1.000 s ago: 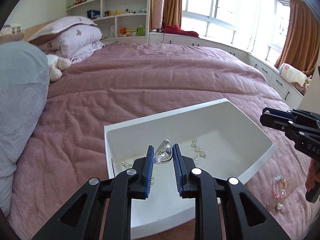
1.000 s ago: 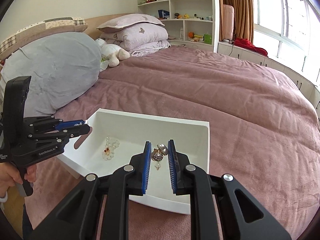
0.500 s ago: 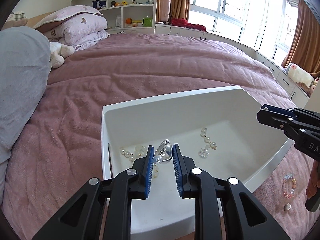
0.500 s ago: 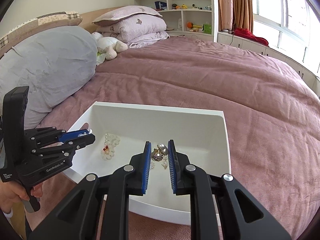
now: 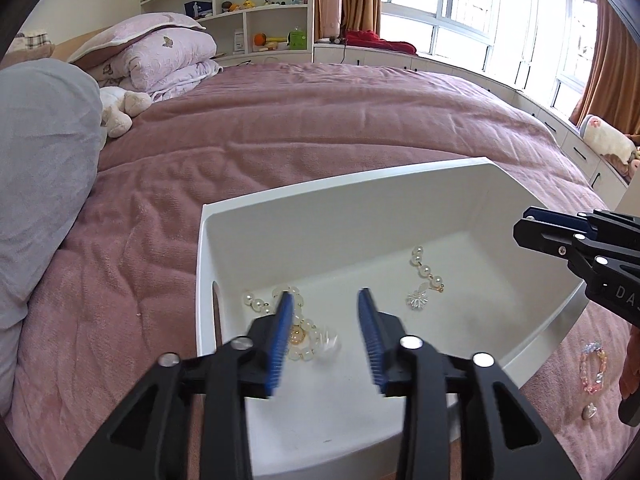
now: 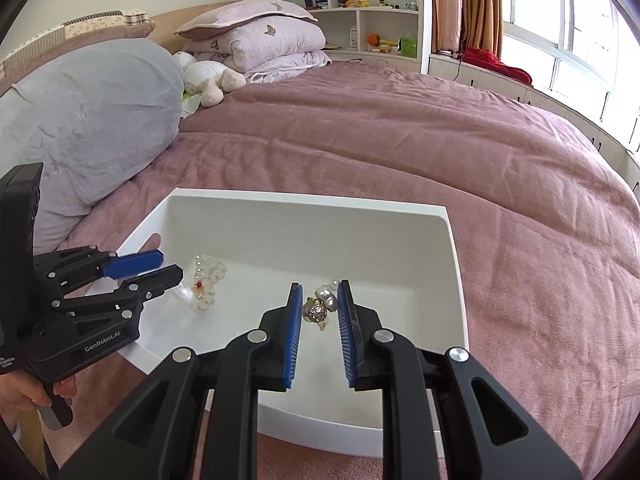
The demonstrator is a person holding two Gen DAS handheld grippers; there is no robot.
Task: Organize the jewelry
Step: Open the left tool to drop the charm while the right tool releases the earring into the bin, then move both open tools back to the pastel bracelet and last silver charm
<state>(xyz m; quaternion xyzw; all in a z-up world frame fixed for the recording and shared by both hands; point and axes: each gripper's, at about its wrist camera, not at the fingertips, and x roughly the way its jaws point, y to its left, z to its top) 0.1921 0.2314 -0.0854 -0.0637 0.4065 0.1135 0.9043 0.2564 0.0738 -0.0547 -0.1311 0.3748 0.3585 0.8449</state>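
A white tray [image 5: 344, 184] lies on the pink bedspread, also in the right wrist view [image 6: 452, 248]. My left gripper [image 5: 325, 300] is open above the tray's left part; a blurred silver piece [image 5: 330, 346] is below it beside a pearl bracelet [image 5: 298, 336]. A pearl earring [image 5: 424, 280] lies mid-tray. My right gripper [image 6: 318, 292] is shut on a gold and pearl brooch [image 6: 320, 308] over the tray. The left gripper also shows in the right wrist view [image 6: 160, 270], and the right gripper in the left wrist view [image 5: 528, 226].
A pink bead bracelet [image 5: 594, 366] and a small silver charm [image 5: 589, 411] lie on the bedspread right of the tray. A grey pillow [image 6: 88, 120], a plush toy [image 6: 212, 78] and folded quilts [image 6: 272, 40] are at the bed's head. Shelves and windows stand behind.
My left gripper has opened and let go of the silver piece, which has dropped into the tray. Both grippers have moved lower and closer over the tray. The right still holds the brooch.
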